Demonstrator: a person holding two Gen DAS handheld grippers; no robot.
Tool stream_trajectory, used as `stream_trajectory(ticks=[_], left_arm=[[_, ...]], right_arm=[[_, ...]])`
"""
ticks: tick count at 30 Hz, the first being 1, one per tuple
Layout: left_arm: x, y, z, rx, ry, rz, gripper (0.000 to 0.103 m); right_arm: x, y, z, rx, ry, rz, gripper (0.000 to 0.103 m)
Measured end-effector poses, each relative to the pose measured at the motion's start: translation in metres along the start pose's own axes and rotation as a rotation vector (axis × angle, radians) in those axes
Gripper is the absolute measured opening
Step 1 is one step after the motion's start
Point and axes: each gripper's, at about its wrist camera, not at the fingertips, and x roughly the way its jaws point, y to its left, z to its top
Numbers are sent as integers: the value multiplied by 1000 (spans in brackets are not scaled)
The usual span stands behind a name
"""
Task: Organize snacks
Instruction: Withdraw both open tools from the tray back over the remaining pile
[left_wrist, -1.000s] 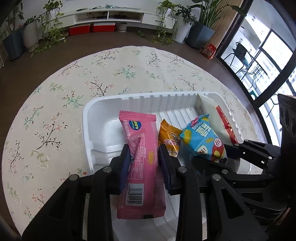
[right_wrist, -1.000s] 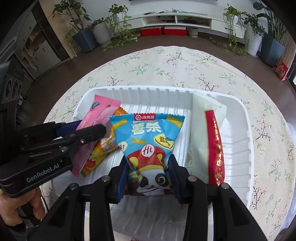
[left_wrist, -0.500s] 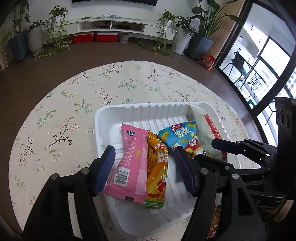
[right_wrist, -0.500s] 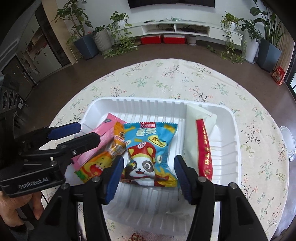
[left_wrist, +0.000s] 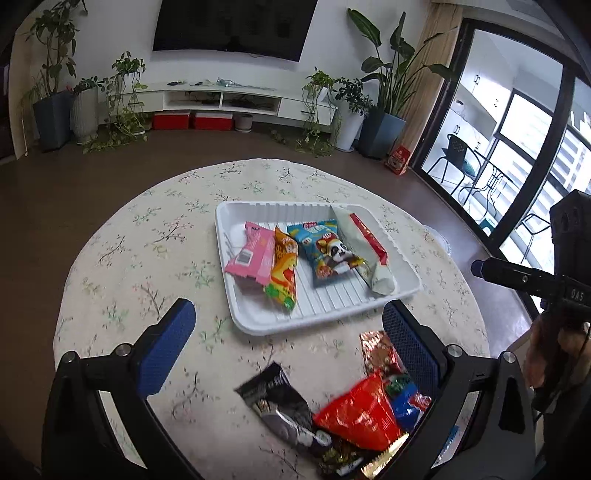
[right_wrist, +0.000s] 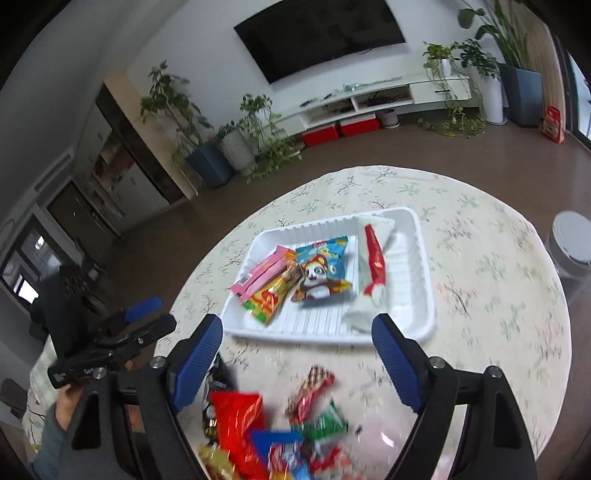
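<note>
A white tray (left_wrist: 325, 314) on the round table holds a pink packet (left_wrist: 251, 254), an orange packet (left_wrist: 282, 273), a blue panda packet (left_wrist: 325, 251) and a white-and-red packet (left_wrist: 365, 251), lying side by side. My left gripper (left_wrist: 286, 314) hangs above and in front of the tray, jaws opening wide with nothing between them. My right gripper (right_wrist: 297, 325) is drawn back the same way, jaws opening and empty. The same tray (right_wrist: 424, 295) shows in the right wrist view. Below both grippers lies a loose pile of snacks with a red packet (left_wrist: 358, 410) and a black packet (left_wrist: 277, 402).
A floral cloth (left_wrist: 147, 258) covers the table. A clear jar with a white lid (right_wrist: 572, 243) stands at the table's right edge. A person's hand (right_wrist: 62, 398) holds the left gripper (right_wrist: 159, 314). Potted plants, a low cabinet and glass doors ring the room.
Both grippers let go of their packets, the pink one and the blue panda one, spread their jaws and pulled back and up from the tray. The loose snack pile came into view.
</note>
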Motion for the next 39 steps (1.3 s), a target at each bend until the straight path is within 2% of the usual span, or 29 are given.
stream_trajectory(ticks=[2,8,13,15,18,25,28,33,35,37,39], left_arm=[[-18,-6,-27,-30,4,-11,103],[-44,-25,-106,-177,78,37,103],[-41,-59,-145,-138,120,46,103],[-37,-69,-150,-125,129,43,103],[-34,-83,-155,-78,137,77,103],[-24,-96,-153,-42,161,88,100],[-14,-97,-150,-49,186,95,88],[8,-95,-154,-62,245,104,83],[11,-93,-155,-67,243,111,80],[14,-90,-156,-76,245,110,72],[16,-87,-156,-82,243,101,59]], right_arm=[[-18,-3,-22,12,-25,-16,85],[-43,-5,-79,22,-47,-98,85],[-51,-4,-108,8,-24,-131,85],[-54,-3,-117,-4,-18,-136,85],[-57,1,-130,-25,-7,-140,85],[-55,8,-159,-39,29,-145,85],[-51,10,-164,-41,41,-138,85],[-53,14,-166,-58,32,-133,85],[-53,14,-166,-58,27,-133,85],[-53,12,-166,-54,27,-132,85],[-54,11,-167,-51,28,-131,85]])
